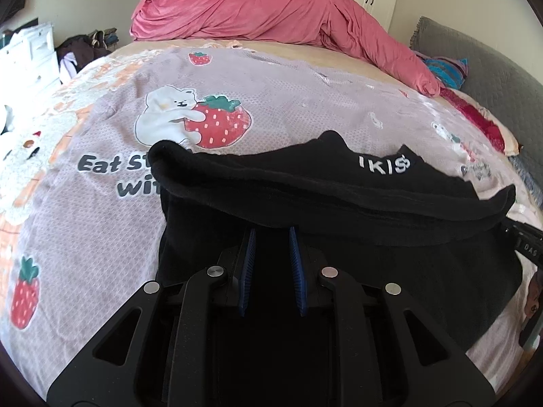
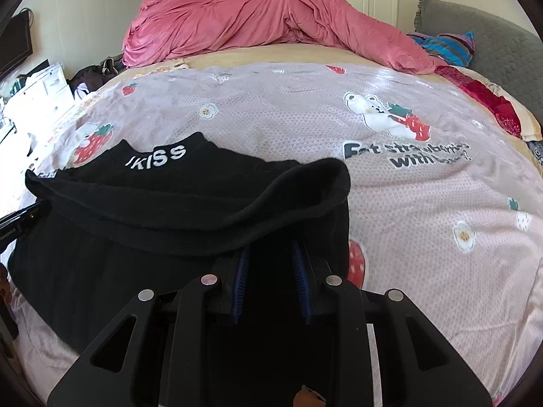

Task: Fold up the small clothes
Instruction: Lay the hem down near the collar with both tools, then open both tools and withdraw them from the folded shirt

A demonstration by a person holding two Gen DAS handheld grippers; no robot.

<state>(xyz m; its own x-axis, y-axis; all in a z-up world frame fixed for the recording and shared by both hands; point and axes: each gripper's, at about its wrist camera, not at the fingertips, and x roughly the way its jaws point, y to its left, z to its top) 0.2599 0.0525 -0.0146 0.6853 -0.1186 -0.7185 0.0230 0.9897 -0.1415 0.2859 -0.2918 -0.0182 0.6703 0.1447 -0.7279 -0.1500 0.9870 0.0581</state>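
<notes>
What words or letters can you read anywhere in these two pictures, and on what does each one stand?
"IKISS": white letters on the black garment; the left view cuts off the last letter.
"Eat strawberries with ...": dark print on the bedspread; the last word is too blurred to read.
"DAS": on the black tool at the left view's right edge, cut off.

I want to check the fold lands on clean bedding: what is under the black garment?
Under the black garment lies the strawberry-print bedsheet, showing all round it. A printed strawberry and lettering vanish partly beneath it. The sheet directly below is covered, so anything lying there cannot be seen.
</notes>
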